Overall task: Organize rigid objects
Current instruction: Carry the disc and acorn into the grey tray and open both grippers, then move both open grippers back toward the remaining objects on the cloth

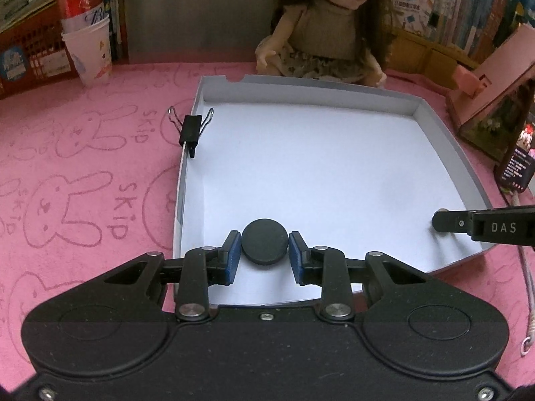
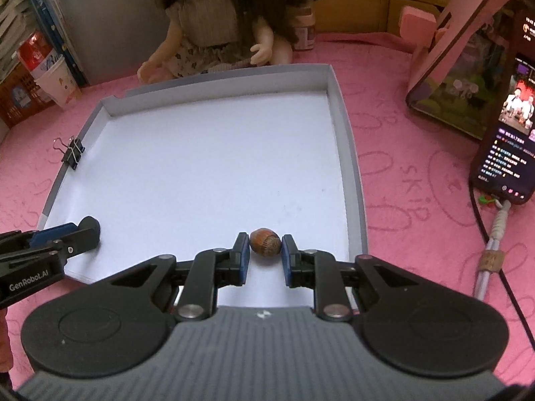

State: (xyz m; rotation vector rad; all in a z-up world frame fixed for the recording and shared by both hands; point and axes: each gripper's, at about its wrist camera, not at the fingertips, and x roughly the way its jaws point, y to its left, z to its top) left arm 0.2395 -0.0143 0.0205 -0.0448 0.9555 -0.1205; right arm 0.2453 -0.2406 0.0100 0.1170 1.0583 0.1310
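A shallow white tray (image 1: 444,140) lies on the pink cloth, also in the right wrist view (image 2: 344,127). My left gripper (image 1: 264,250) is shut on a flat black disc (image 1: 264,245) over the tray's near left part; the disc also shows from the side in the right wrist view (image 2: 90,229). My right gripper (image 2: 265,249) is shut on a brown ridged nut (image 2: 265,240) over the tray's near right part. Its finger (image 1: 448,222) reaches in from the right in the left wrist view. A black binder clip (image 1: 191,128) is clamped on the tray's left wall.
A doll (image 1: 331,23) sits behind the tray. A paper cup with a red can (image 1: 88,43) stands at the back left. A pink stand (image 2: 458,50) and a lit phone (image 2: 511,127) with its cable are to the right.
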